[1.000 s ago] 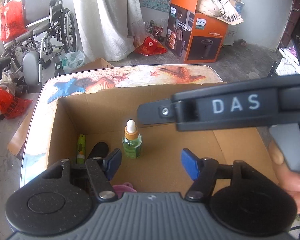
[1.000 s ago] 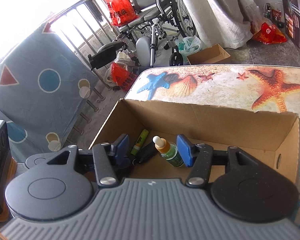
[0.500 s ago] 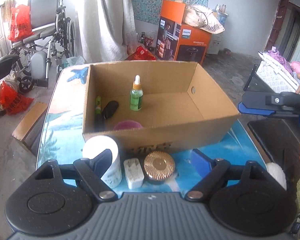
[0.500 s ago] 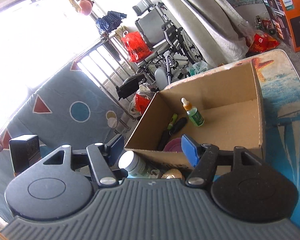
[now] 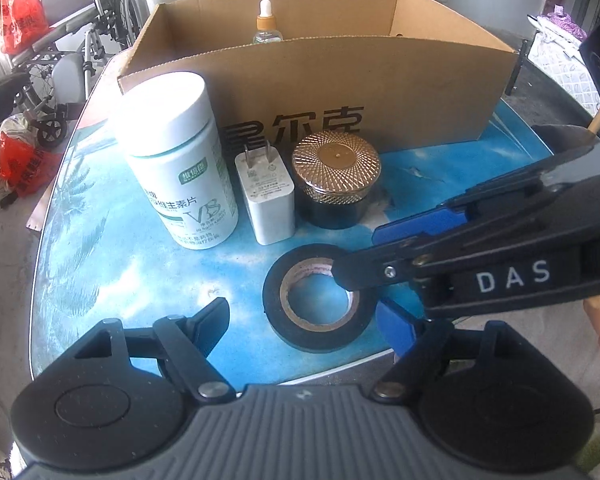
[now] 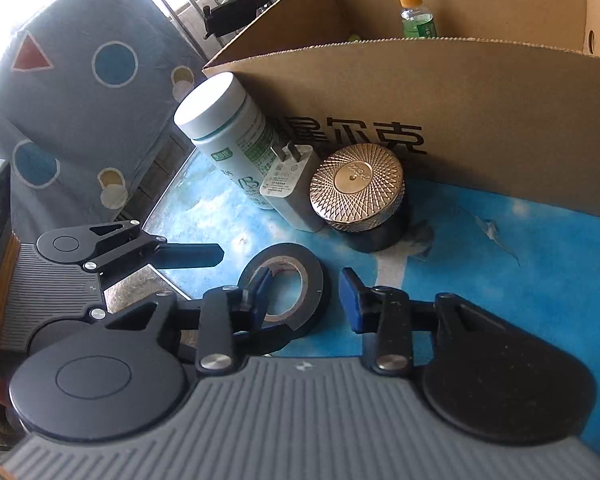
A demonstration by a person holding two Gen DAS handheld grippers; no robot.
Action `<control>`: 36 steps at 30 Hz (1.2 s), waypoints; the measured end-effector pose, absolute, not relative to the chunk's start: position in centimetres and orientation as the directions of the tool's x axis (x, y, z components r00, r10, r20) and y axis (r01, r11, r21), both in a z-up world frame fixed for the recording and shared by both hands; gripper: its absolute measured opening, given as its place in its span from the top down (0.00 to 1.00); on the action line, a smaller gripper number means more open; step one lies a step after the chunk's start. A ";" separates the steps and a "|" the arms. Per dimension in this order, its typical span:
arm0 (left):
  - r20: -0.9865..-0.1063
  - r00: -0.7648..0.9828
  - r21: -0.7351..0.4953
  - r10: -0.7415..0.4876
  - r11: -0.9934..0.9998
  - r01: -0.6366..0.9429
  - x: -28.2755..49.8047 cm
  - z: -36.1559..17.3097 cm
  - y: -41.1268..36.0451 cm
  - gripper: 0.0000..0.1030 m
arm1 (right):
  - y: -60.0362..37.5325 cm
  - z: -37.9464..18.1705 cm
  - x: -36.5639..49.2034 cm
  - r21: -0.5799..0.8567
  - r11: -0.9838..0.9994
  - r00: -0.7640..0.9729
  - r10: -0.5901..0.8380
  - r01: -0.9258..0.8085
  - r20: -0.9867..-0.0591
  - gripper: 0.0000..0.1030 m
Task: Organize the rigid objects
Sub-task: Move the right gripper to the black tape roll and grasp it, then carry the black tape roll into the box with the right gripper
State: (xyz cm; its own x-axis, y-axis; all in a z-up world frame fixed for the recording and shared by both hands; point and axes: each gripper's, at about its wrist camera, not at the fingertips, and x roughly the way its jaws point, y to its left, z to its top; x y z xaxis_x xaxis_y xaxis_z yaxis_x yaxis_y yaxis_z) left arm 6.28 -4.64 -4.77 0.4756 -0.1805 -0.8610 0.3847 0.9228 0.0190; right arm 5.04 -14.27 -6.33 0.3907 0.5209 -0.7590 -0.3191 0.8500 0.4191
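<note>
A black tape roll lies flat on the blue table near its front edge. My right gripper is open and straddles the roll's near wall: its left finger sits inside the hole, its right finger outside. My left gripper is open and empty just in front of the roll. Behind the roll stand a white vitamin bottle, a white charger plug and a black jar with a gold lid. The cardboard box stands behind them.
A green dropper bottle stands inside the box. The table's front edge is close under both grippers. A wheelchair and red bags stand on the floor at the left. A patterned blue sheet hangs beside the table.
Both grippers pulled back out of the box and dropped low to the table's front. The right gripper came in from the right and set its fingers around the tape roll's wall.
</note>
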 end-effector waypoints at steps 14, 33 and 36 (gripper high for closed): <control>-0.854 0.484 0.027 -0.191 0.913 0.407 5.5 -5.6 -5.4 0.36 | -12.4 -7.1 6.5 0.349 0.871 0.360 0.467 -0.346 -0.808 0.83; -0.767 0.594 0.055 -0.244 0.897 0.438 2.5 0.5 -7.5 0.36 | -14.5 -1.3 2.4 0.331 0.885 0.507 0.461 -0.328 -0.729 0.83; -0.716 0.647 0.077 -0.263 0.891 0.447 2.2 3.0 -7.9 0.36 | -15.2 1.7 1.7 0.310 0.887 0.571 0.458 -0.342 -0.681 0.83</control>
